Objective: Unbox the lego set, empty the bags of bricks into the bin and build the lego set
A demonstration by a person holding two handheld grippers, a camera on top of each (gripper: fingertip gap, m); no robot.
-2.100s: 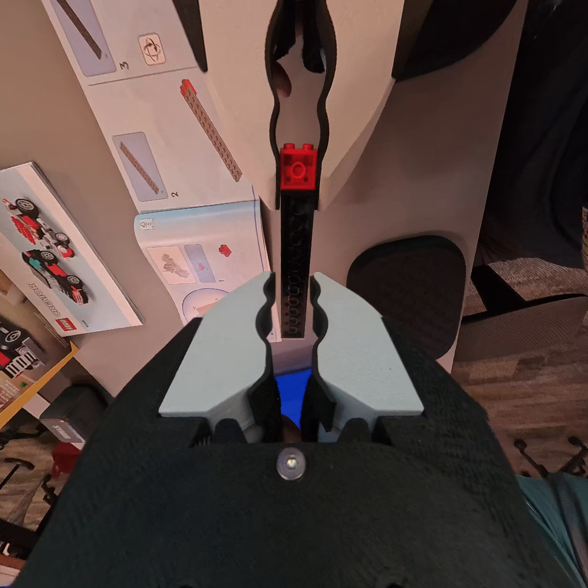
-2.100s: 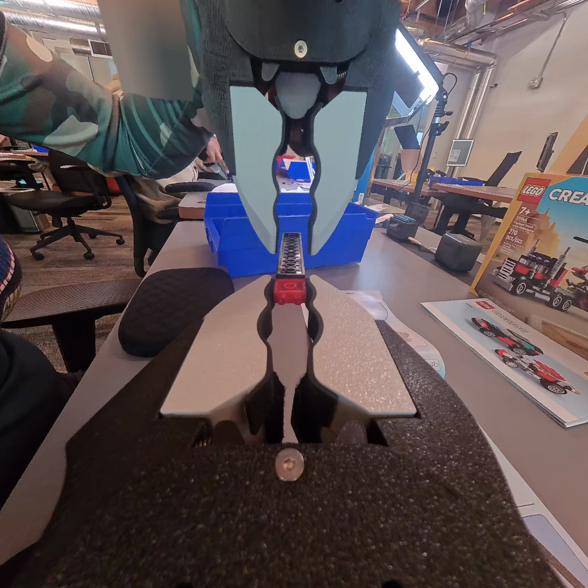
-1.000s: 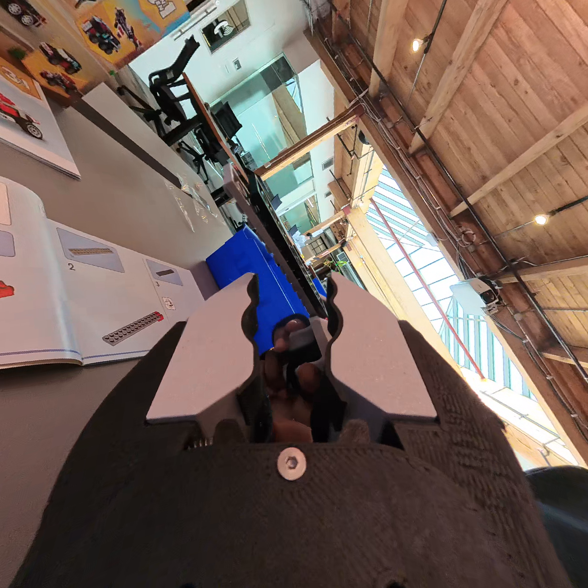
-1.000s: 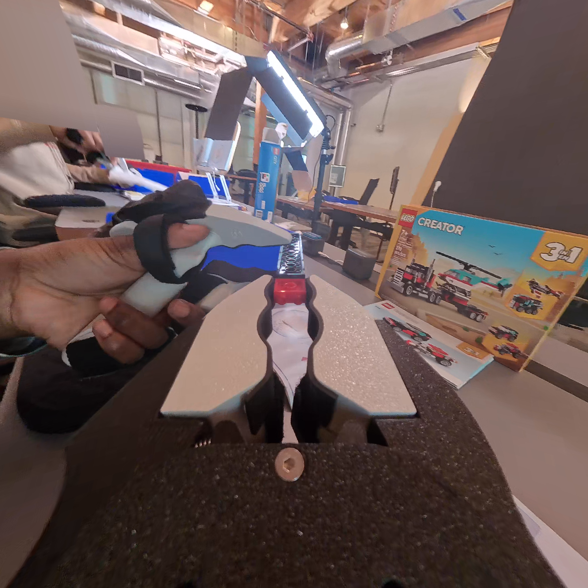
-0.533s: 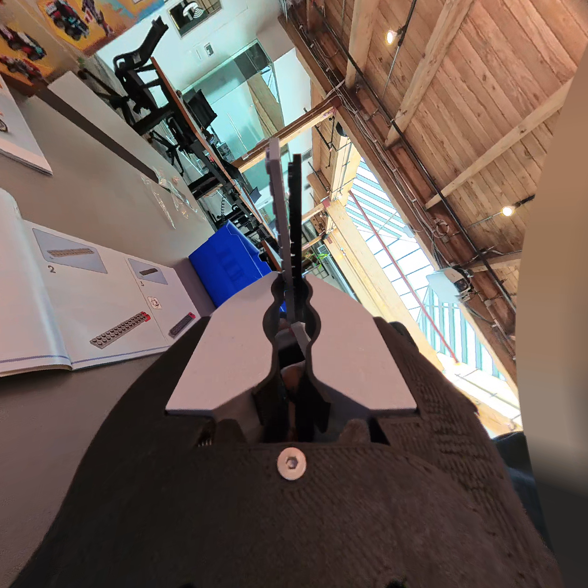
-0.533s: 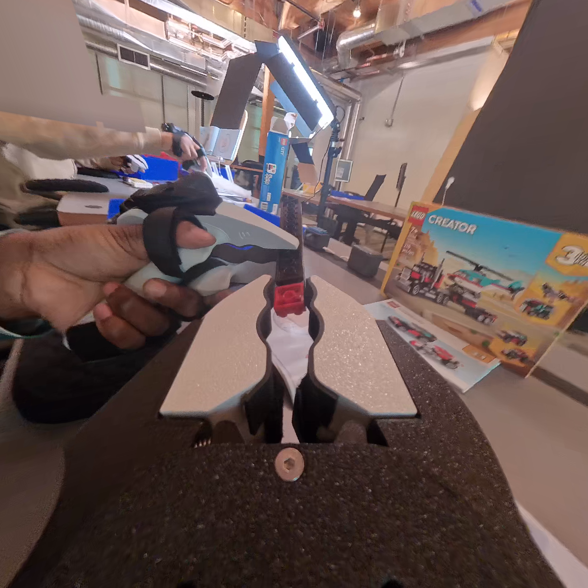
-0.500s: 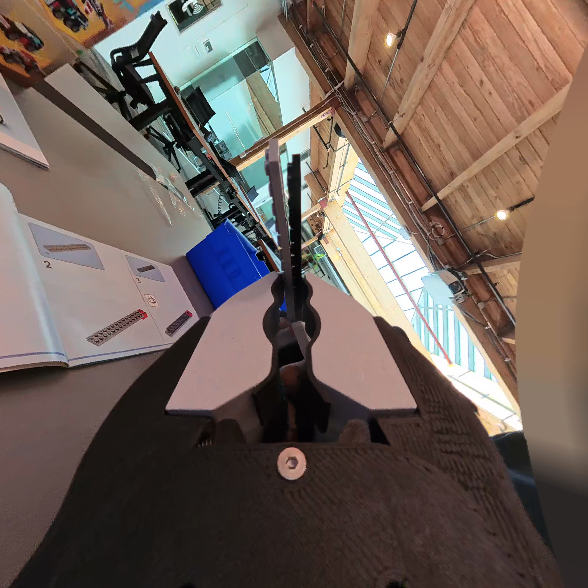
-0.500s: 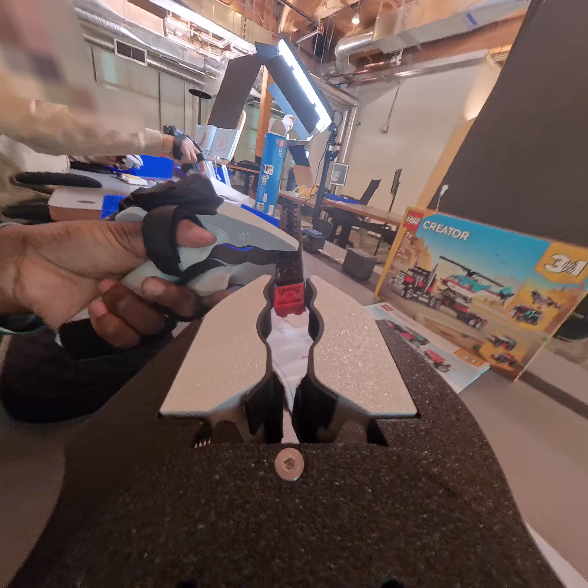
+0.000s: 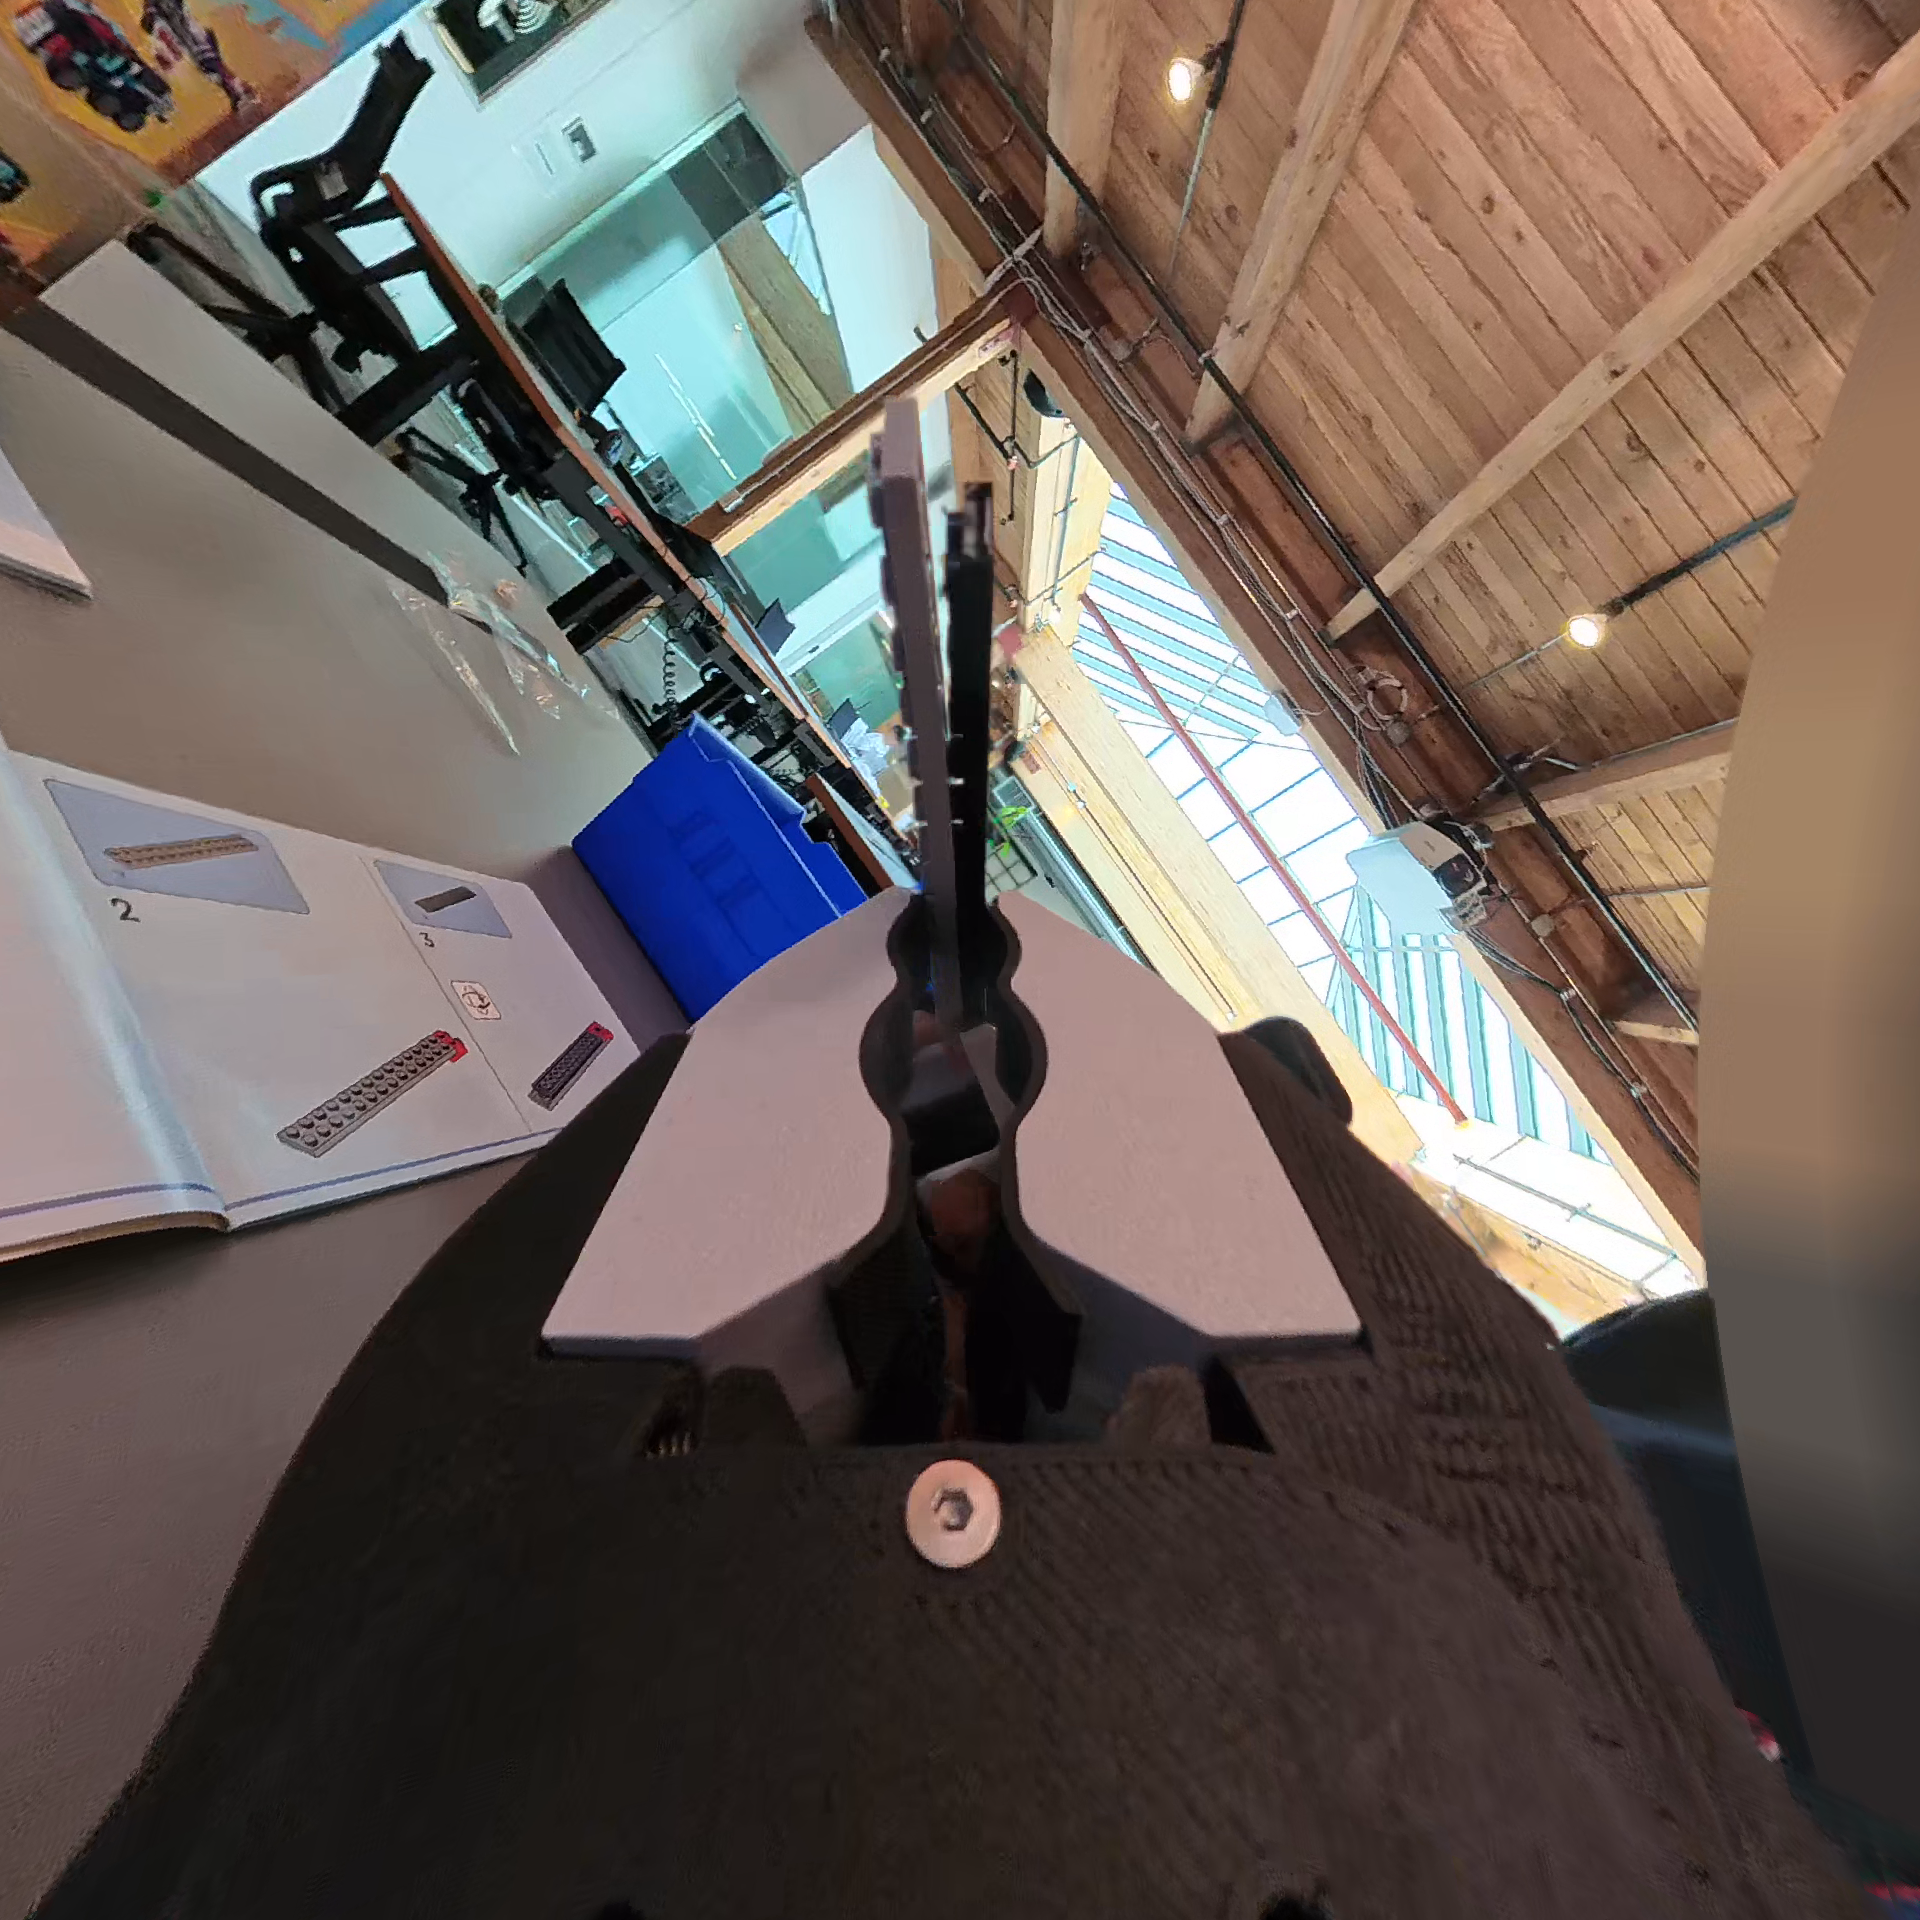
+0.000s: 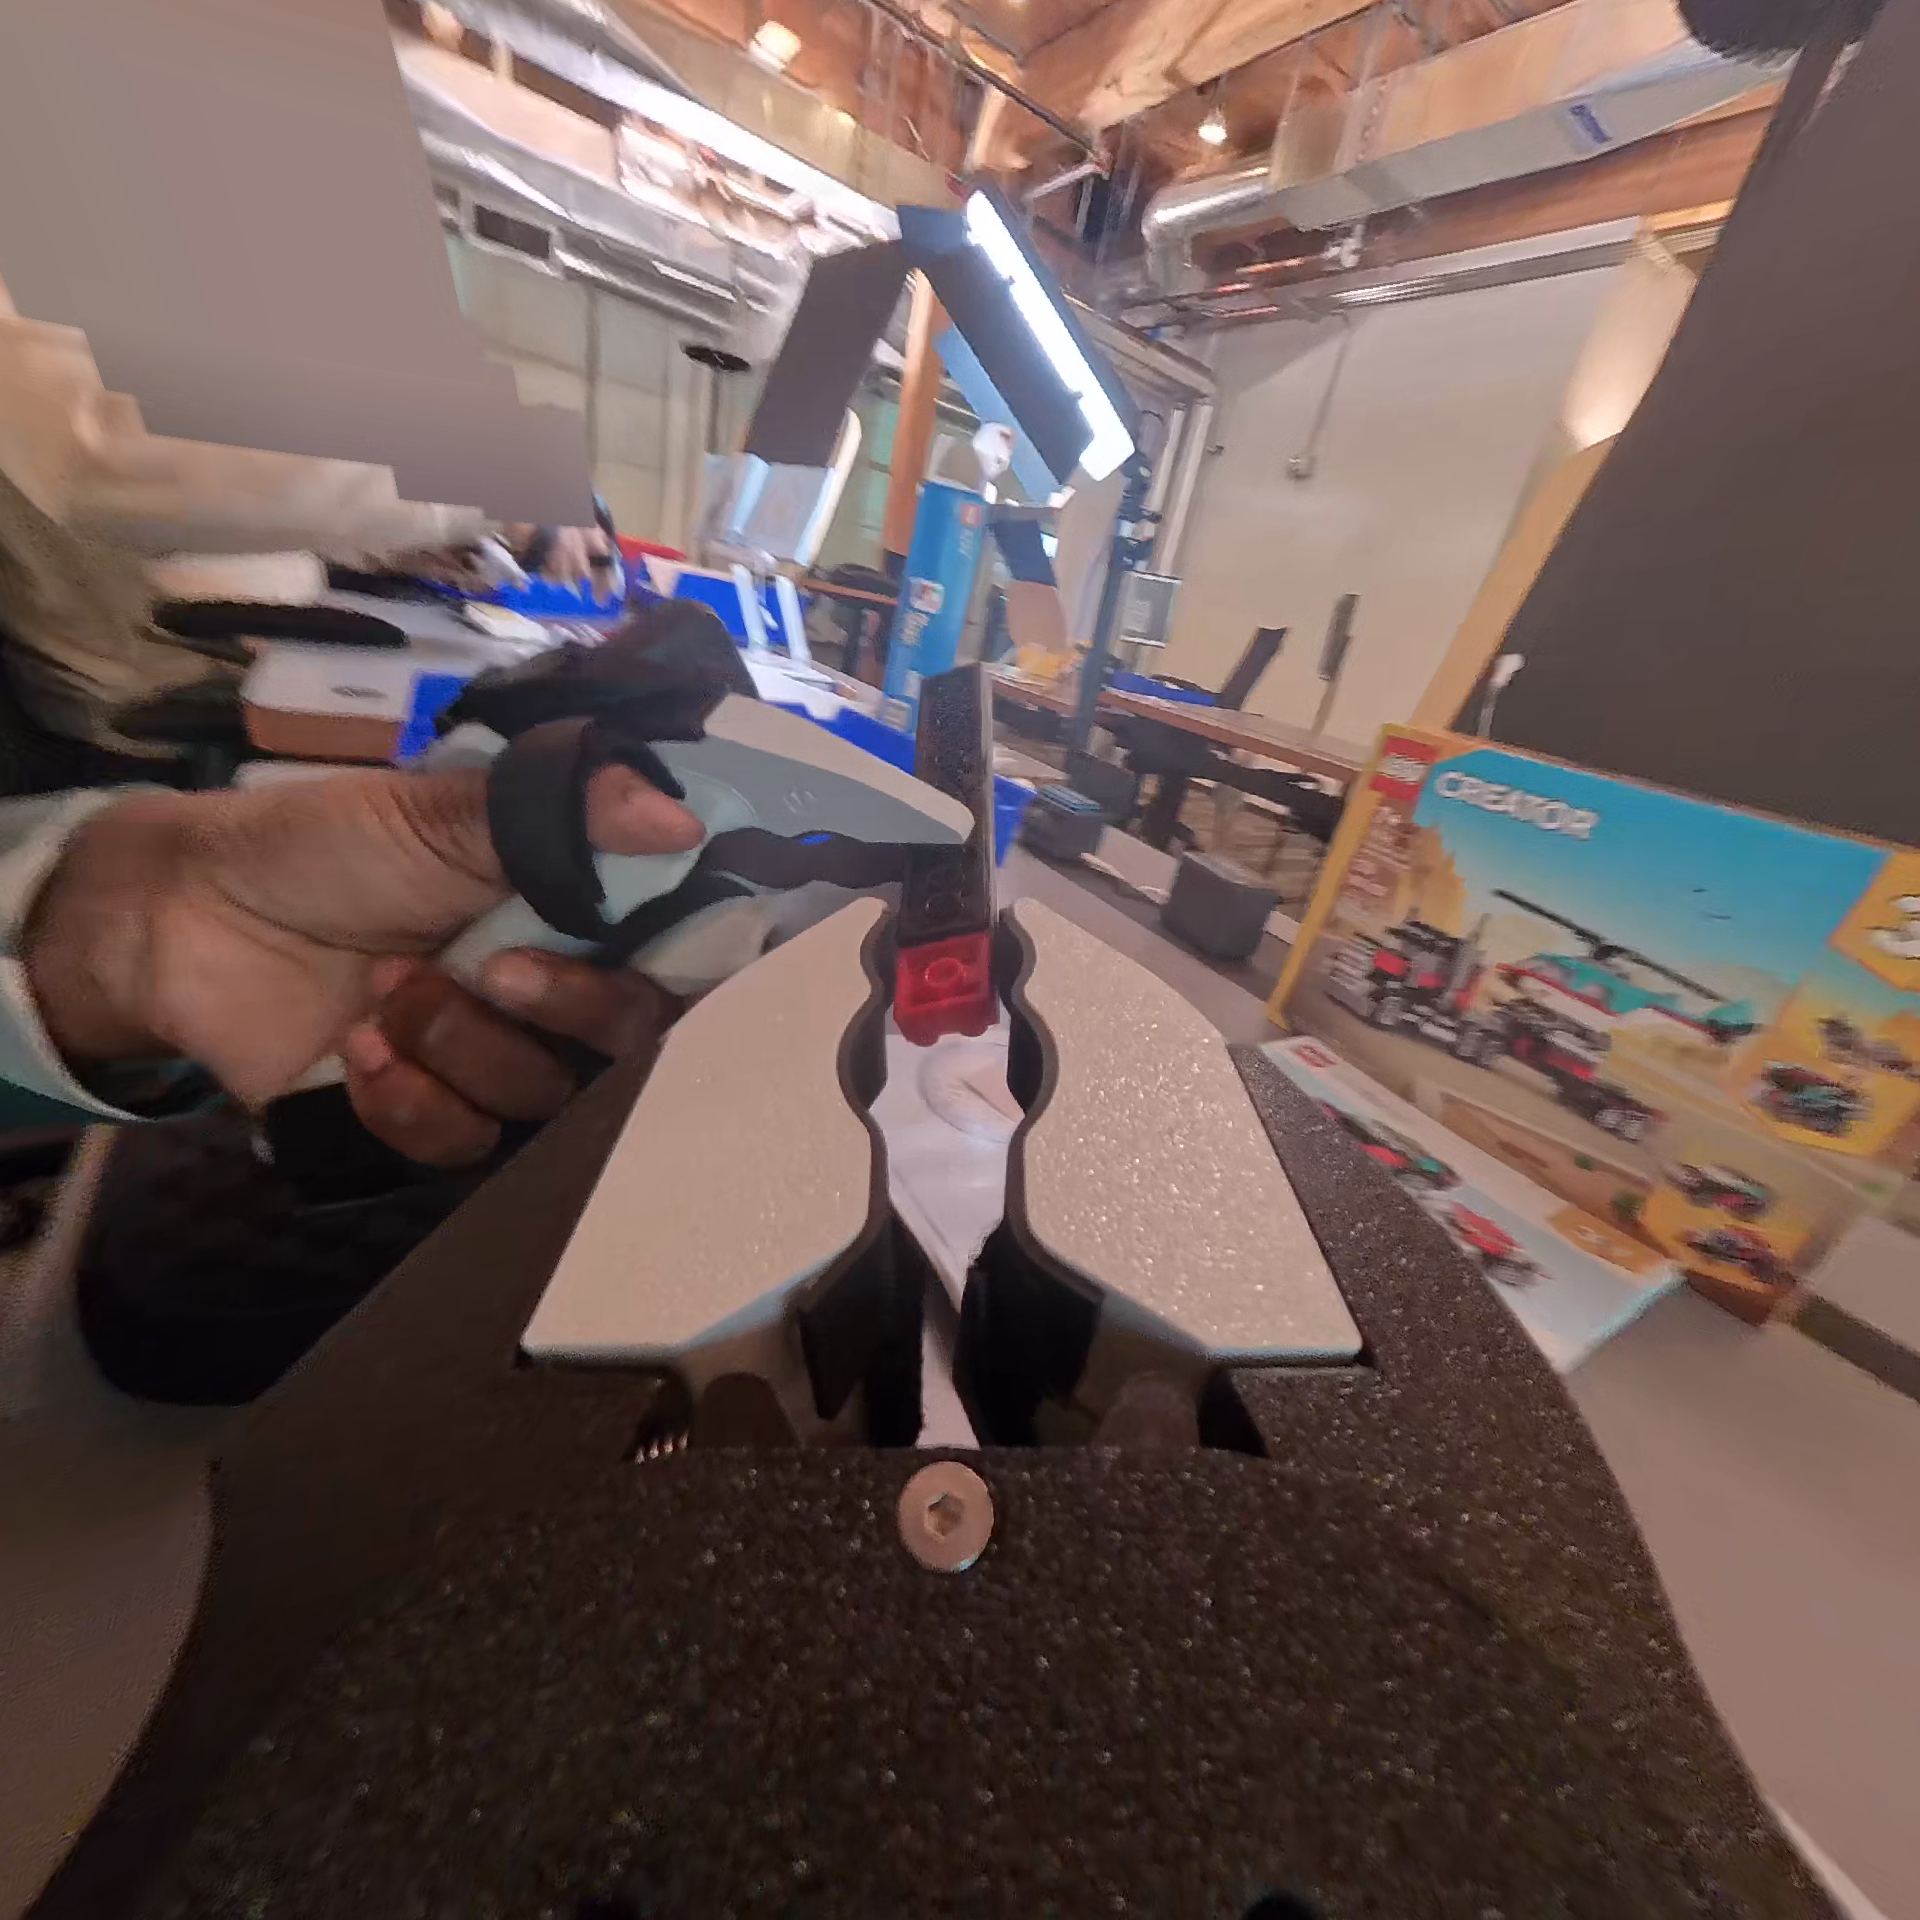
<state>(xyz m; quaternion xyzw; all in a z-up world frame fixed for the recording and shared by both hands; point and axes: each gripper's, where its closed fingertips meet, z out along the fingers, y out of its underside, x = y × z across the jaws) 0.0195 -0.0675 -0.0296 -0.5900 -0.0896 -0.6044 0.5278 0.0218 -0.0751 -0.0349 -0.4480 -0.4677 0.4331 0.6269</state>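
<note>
Both tilted up off the grey table (image 9: 208, 665): left gripper (image 9: 951, 925) pinching the long dark plate (image 9: 966, 727) edge-on beside the blue bin (image 9: 707, 883), right gripper (image 10: 943, 914) clamped on that plate's red brick (image 10: 940, 982) end, left hand (image 10: 312, 935) wrapped around its handle.

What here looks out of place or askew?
Little. Both tongs grip one long plate assembly: in the left wrist view, its grey plate and black plate gape apart toward the far end, not fully seated. Empty clear bags lie on the table.
</note>
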